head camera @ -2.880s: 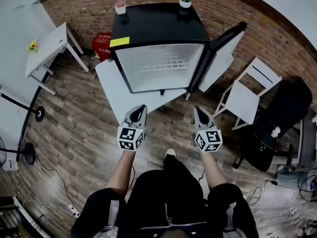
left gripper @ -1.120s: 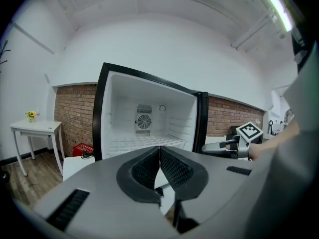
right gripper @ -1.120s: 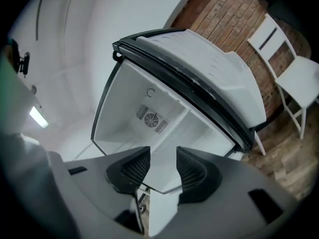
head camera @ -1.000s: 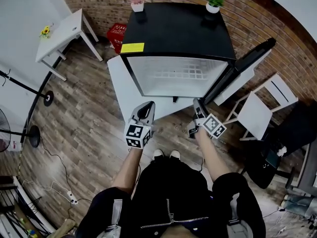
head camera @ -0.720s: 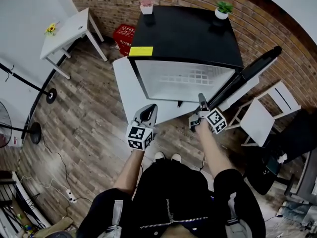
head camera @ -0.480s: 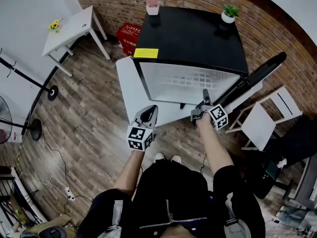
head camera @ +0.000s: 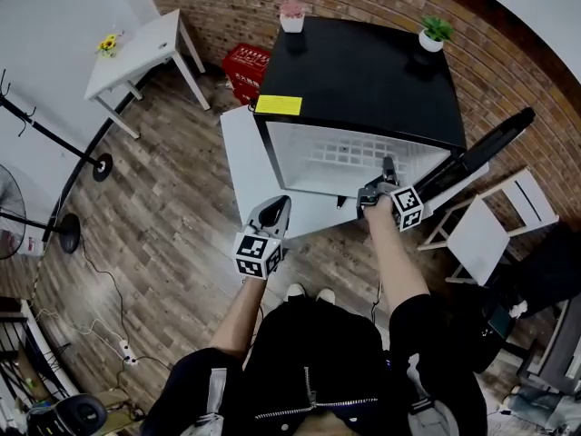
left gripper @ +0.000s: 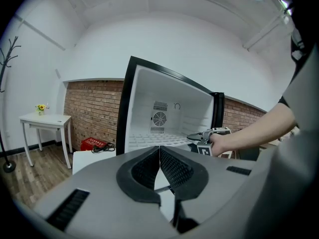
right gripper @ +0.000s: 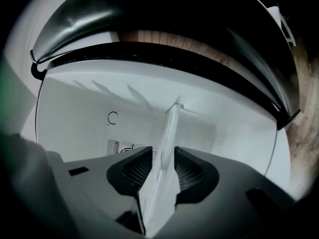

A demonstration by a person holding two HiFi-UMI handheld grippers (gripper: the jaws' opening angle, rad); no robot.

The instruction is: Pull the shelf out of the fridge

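Edgewise, shelf [right gripper: 171,121] between closing jaws, right gripper [right gripper: 163,150]

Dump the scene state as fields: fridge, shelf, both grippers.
fridge: black-topped mini fridge, its door swung open
shelf: white wire shelf, seated inside the fridge
right gripper: jaws around the shelf's front edge; they have just been closing, with a gap showing beside one pad
left gripper: jaws together, nothing between them, held outside the fridge opening
on top: small pink pot; green plant in a white pot
task stage: shelf not yet pulled out
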